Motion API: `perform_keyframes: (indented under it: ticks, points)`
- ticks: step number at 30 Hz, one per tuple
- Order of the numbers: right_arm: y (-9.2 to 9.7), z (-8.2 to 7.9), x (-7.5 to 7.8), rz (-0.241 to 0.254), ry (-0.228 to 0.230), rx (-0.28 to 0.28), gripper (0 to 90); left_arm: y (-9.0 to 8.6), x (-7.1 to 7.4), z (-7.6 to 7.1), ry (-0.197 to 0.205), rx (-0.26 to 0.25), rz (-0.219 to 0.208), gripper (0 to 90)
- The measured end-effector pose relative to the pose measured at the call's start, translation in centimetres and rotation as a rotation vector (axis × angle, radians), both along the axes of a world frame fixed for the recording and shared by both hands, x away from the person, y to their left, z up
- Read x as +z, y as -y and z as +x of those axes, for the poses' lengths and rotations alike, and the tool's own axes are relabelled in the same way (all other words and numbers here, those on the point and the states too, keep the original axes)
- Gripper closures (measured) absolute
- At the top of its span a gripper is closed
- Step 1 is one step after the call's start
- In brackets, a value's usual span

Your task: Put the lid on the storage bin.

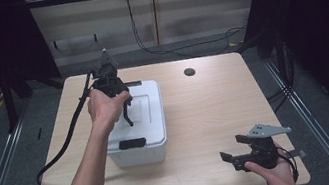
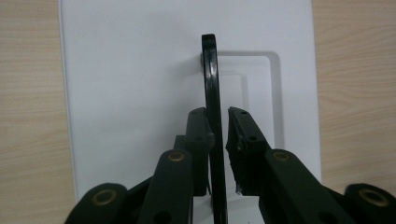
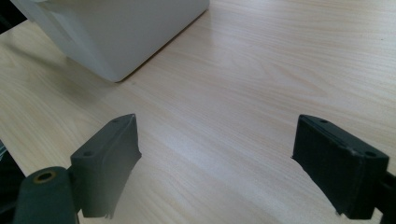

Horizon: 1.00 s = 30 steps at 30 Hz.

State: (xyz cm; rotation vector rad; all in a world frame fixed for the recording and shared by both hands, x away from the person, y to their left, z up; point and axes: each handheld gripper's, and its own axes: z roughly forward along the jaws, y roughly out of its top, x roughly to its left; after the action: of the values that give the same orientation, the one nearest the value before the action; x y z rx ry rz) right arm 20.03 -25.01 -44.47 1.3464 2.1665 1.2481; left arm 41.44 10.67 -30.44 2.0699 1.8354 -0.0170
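A white lidded box [image 1: 150,125] stands on the left half of the wooden table [image 1: 205,106]. Its black carry handle [image 2: 208,60] stands upright on the lid [image 2: 130,70], edge-on in the left gripper view. My left gripper [image 1: 128,115] points down over the lid with the handle between its jaws [image 2: 217,114]. One pad lies against the handle and a thin gap shows at the other, so the jaws are slightly open. My right gripper [image 1: 231,147] rests low near the table's front right, open wide [image 3: 215,135] with bare wood between its pads. The box's corner [image 3: 116,42] lies ahead of it.
Black latches sit on the box's near side [image 1: 132,143] and far side [image 1: 133,83]. A round cable hole [image 1: 189,72] is at the table's back. The left gripper's cable [image 1: 66,139] trails off the left edge. Bare wood spreads to the right of the box.
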Motion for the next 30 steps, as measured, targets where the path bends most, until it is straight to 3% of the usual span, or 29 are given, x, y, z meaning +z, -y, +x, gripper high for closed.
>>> perform_keyframes:
  ticks: [7,14,19,24,30]
  points:
    - [0.0,0.0,0.0,-0.001,-0.001,0.001,13.8,-1.1,-0.5,0.3,-0.004,-0.008,0.010,71.6]
    - [0.0,0.0,0.0,-0.001,-0.002,0.001,13.8,-1.6,-0.6,0.4,0.001,-0.013,-0.006,55.5]
    - [-0.1,0.0,0.0,-0.001,-0.002,0.002,13.8,-1.9,-0.5,0.5,0.011,-0.050,-0.024,40.4]
    - [-0.1,0.0,0.0,-0.001,-0.005,0.000,13.8,-2.2,-0.6,0.6,0.013,-0.083,-0.050,34.3]
    - [0.0,0.0,0.0,-0.002,-0.003,0.001,13.8,-2.7,0.0,0.3,0.047,-0.116,-0.063,28.5]
